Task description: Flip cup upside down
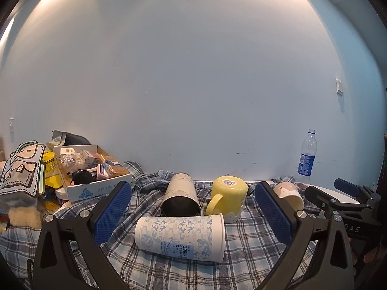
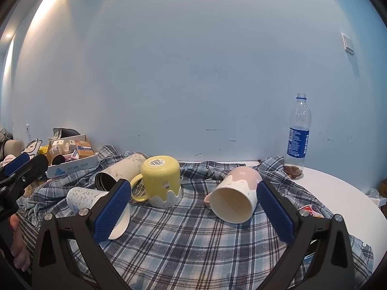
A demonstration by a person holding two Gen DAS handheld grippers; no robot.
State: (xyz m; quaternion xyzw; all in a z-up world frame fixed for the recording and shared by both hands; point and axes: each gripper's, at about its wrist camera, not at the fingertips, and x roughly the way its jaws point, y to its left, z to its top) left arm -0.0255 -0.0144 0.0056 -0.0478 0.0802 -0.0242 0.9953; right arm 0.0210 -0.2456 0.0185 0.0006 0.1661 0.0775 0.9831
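A yellow mug [image 1: 228, 194] [image 2: 160, 180] stands upside down on the plaid cloth [image 1: 251, 239] [image 2: 183, 229]. A white-and-blue patterned cup [image 1: 180, 234] [image 2: 81, 197] lies on its side in front of my open, empty left gripper [image 1: 193, 213]. A beige tumbler [image 1: 180, 197] [image 2: 118, 171] lies on its side behind it. A pink-and-white mug [image 2: 235, 194] [image 1: 289, 192] lies on its side, mouth toward my open, empty right gripper [image 2: 193, 213], close to its right finger [image 2: 274, 211].
A cardboard box of small items [image 1: 93, 176] [image 2: 70, 155] and bags [image 1: 21, 166] sit at the back left. A plastic bottle [image 2: 297, 133] [image 1: 307, 154] stands at the back right by the wall. The white table [image 2: 338, 188] shows to the right.
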